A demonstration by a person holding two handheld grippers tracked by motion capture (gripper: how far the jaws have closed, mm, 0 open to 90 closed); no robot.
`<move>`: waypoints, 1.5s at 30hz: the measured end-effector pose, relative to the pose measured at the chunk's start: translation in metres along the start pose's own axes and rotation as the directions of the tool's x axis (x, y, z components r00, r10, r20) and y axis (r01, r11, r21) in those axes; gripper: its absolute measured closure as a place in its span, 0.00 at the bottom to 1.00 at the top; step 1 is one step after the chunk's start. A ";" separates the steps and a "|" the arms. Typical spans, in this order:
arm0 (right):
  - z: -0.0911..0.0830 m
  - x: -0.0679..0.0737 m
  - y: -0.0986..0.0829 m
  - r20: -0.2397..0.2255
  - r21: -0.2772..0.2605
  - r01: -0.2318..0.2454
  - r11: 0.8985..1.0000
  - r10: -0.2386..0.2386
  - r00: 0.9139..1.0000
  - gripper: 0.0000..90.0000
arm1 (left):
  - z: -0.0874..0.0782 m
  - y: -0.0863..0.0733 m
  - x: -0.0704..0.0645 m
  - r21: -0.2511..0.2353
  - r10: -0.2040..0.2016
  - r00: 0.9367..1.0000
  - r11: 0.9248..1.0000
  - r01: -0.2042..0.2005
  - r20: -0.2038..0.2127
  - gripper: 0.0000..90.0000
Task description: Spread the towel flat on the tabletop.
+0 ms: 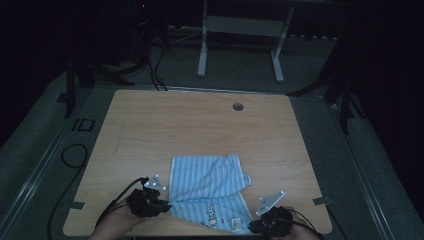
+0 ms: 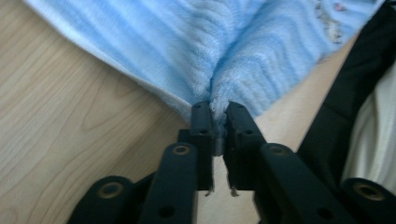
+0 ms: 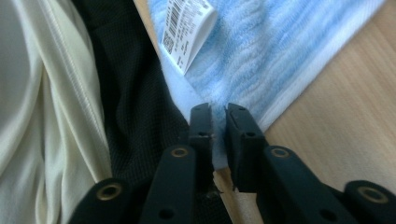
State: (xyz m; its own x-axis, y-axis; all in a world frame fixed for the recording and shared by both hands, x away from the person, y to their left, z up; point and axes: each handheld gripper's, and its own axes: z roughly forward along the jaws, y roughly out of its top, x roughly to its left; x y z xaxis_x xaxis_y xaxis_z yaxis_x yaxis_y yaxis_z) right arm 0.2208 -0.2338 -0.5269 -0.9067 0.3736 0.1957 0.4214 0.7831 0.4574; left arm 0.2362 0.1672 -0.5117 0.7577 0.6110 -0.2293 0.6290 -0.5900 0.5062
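A light blue striped towel (image 1: 207, 187) lies rumpled near the front edge of the wooden table (image 1: 200, 127). My left gripper (image 1: 159, 204) is shut on the towel's near left corner; in the left gripper view the fluffy cloth (image 2: 233, 56) bunches up between the black jaws of the left gripper (image 2: 218, 112). My right gripper (image 1: 256, 226) is shut on the near right corner. In the right gripper view the towel (image 3: 280, 51) runs up from the right gripper (image 3: 218, 112), with a white barcode label (image 3: 187, 32) on its hem.
A round cable hole (image 1: 238, 106) sits near the table's far edge. Behind the table stands a white desk frame (image 1: 240, 45). Black cables (image 1: 75, 155) trail on the grey floor at the left. A person's cream and black clothing (image 3: 70, 116) is close behind the right gripper.
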 end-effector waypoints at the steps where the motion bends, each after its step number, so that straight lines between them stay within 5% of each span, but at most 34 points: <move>1: -0.002 -0.001 0.000 0.008 -0.002 -0.001 1.000 0.001 1.000 0.77 | -0.002 -0.001 0.004 -0.008 -0.013 1.000 1.000 0.013 0.004 0.79; 4: -0.014 -0.008 0.002 0.032 -0.060 -0.021 0.998 0.023 0.999 0.64 | -0.009 -0.001 0.016 -0.046 -0.051 0.998 0.998 0.050 -0.036 0.55; 8: -0.032 -0.019 0.006 0.091 -0.133 -0.048 0.990 0.060 0.994 0.54 | -0.014 0.003 0.030 -0.089 -0.100 0.993 0.992 0.094 -0.064 0.49; 11: -0.049 -0.043 0.024 0.198 -0.224 -0.092 0.970 0.138 0.970 0.50 | -0.011 0.017 0.047 -0.131 -0.171 0.982 0.978 0.160 -0.078 0.46; 15: -0.049 -0.069 0.047 0.226 -0.277 -0.160 0.948 0.226 0.948 0.50 | 0.005 0.035 0.060 -0.091 -0.192 0.977 0.979 0.184 -0.091 0.42; 23: -0.015 -0.115 0.081 0.188 -0.213 -0.255 0.943 0.295 0.937 0.51 | 0.028 0.054 0.078 -0.058 -0.226 0.972 0.973 0.222 -0.066 0.42; 27: -0.002 -0.126 0.087 0.174 -0.182 -0.286 0.941 0.317 0.932 0.55 | 0.035 0.060 0.084 -0.036 -0.221 0.972 0.975 0.219 -0.077 0.44; 33: 0.012 -0.133 0.096 0.149 -0.122 -0.293 0.948 0.310 0.939 0.66 | 0.044 0.067 0.089 -0.044 -0.239 0.970 0.970 0.238 -0.035 0.48; 38: 0.020 -0.129 0.100 0.130 -0.076 -0.257 0.963 0.265 0.955 0.89 | 0.052 0.075 0.078 -0.016 -0.147 0.989 0.989 0.146 -0.033 0.64; 39: 0.020 -0.127 0.100 0.138 -0.070 -0.246 0.967 0.254 0.957 0.97 | 0.052 0.076 0.077 -0.009 -0.137 0.990 0.991 0.137 -0.038 0.70; 42: 0.016 -0.122 0.102 0.180 -0.087 -0.215 0.973 0.227 0.957 1.00 | 0.050 0.079 0.073 -0.021 -0.115 0.992 0.993 0.114 -0.058 0.89; 45: 0.007 -0.120 0.102 0.186 -0.095 -0.201 0.975 0.216 0.959 1.00 | 0.044 0.082 0.069 -0.042 -0.101 0.992 0.994 0.098 -0.075 0.92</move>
State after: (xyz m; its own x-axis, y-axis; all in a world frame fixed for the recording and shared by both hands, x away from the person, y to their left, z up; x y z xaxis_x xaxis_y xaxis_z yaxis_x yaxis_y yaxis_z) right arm 0.3726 -0.1948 -0.5099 -0.7749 0.6195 0.1251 0.5916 0.6413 0.4887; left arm 0.3480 0.1379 -0.5228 0.6751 0.7054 -0.2158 0.6922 -0.5046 0.5160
